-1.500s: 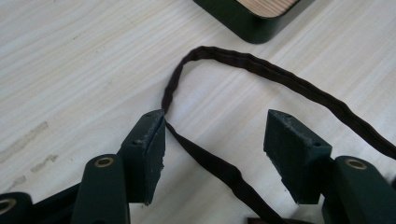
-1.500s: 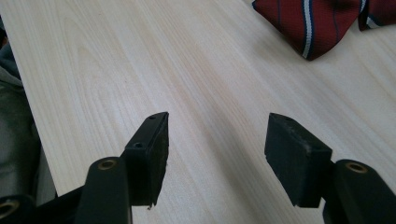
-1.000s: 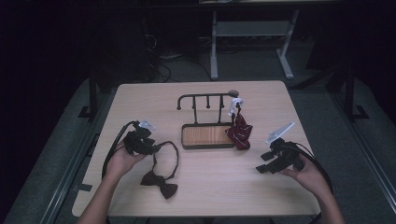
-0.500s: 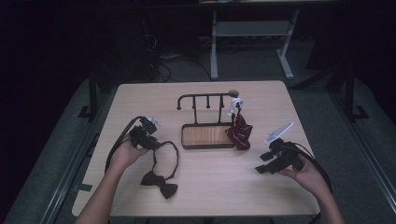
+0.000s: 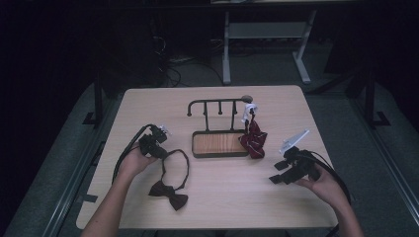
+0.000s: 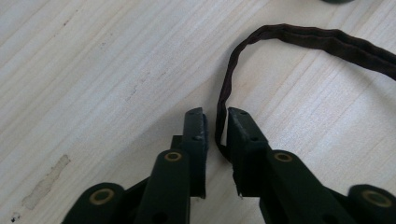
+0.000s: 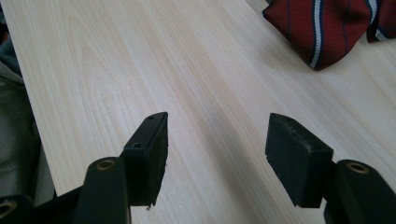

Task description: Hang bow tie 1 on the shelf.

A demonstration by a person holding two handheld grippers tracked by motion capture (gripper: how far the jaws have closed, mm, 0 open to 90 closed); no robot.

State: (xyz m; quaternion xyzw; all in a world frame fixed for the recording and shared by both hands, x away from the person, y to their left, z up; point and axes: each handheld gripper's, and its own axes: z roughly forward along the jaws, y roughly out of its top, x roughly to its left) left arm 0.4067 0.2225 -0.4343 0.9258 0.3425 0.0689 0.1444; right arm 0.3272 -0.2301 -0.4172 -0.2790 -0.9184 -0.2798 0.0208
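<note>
On the table (image 5: 148,106), the left gripper (image 5: 157,144), its jaws just closing, has the bow tie's (image 5: 169,194) strap (image 6: 223,100) between them, a sliver of gap left, the tie not yet lifted; the rack (image 5: 220,106) already holds a striped tie (image 5: 254,140). The left gripper view reveals that gap; the right gripper (image 7: 217,135) gapes empty.

Pale wood bench (image 5: 148,106), three things on it.
I see a dark brown bow tie (image 5: 169,193) with its strap looped near my left, a black rack (image 5: 220,132) with a wooden tray at the middle, and a red striped tie (image 5: 254,139) slumped against the rack's right end.
</note>
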